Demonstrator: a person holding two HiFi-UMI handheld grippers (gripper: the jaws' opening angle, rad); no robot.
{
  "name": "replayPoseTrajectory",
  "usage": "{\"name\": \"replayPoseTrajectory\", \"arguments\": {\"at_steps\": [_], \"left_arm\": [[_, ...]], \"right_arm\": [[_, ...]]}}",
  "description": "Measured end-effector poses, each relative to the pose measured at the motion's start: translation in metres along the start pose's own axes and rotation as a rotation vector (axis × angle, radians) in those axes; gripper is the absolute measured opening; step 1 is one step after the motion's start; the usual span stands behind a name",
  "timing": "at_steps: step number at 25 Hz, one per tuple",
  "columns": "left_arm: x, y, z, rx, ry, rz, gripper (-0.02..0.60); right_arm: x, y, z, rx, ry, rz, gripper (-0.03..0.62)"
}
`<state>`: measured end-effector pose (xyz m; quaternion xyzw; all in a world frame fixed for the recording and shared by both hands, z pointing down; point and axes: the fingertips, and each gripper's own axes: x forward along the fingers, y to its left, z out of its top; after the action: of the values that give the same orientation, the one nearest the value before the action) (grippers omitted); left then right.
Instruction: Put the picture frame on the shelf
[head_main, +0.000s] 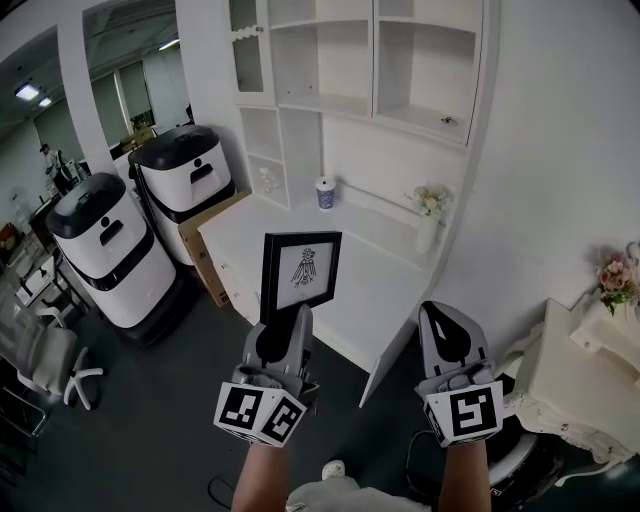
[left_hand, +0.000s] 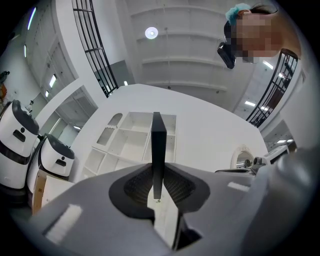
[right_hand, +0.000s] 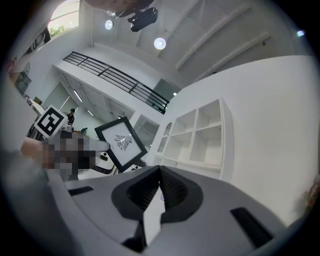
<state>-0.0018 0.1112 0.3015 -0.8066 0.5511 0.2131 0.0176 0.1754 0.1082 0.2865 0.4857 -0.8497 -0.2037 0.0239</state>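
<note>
A black picture frame (head_main: 301, 271) with a white sheet and a small dark drawing stands upright in my left gripper (head_main: 281, 330), which is shut on its lower edge. In the left gripper view the frame (left_hand: 158, 150) shows edge-on between the pads. The right gripper view catches the same frame (right_hand: 120, 141) off to the left. My right gripper (head_main: 447, 325) is held level beside it, shut with nothing between its jaws. Ahead stands the white shelf unit (head_main: 360, 60) with open compartments above a white desk top (head_main: 350, 270).
A patterned cup (head_main: 325, 193) and a vase of flowers (head_main: 428, 215) stand on the desk top. Two white-and-black machines (head_main: 110, 245) and a cardboard box (head_main: 205, 255) stand at the left. A white cabinet with flowers (head_main: 605, 330) is at the right.
</note>
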Motion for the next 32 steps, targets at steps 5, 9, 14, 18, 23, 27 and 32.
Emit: {"name": "replayPoseTrajectory", "arguments": {"at_steps": [5,9,14,18,23,27,32], "left_arm": [[0.028,0.036,0.002,0.017,-0.001,-0.026,0.071],[0.037,0.063,0.004,0.012,-0.001,-0.018,0.071],[0.052,0.087,0.004,0.018,0.003,-0.015,0.071],[0.064,0.101,0.000,0.041,0.008,-0.015,0.071],[0.084,0.126,-0.005,0.063,0.008,-0.004,0.071],[0.110,0.152,-0.014,0.073,0.008,0.009,0.071],[0.159,0.188,-0.025,0.097,0.022,0.012,0.071]], "right_arm": [[0.040,0.006,-0.005,-0.006,0.009,-0.025,0.008],[0.064,0.012,-0.010,-0.006,0.018,-0.039,0.008],[0.092,0.013,-0.014,-0.009,0.029,-0.043,0.008],[0.115,0.014,-0.020,-0.002,0.026,-0.033,0.008],[0.154,0.014,-0.024,-0.021,0.012,-0.011,0.008],[0.196,0.009,-0.035,-0.029,0.002,0.003,0.008],[0.257,-0.005,-0.056,-0.018,0.001,0.008,0.008]]}}
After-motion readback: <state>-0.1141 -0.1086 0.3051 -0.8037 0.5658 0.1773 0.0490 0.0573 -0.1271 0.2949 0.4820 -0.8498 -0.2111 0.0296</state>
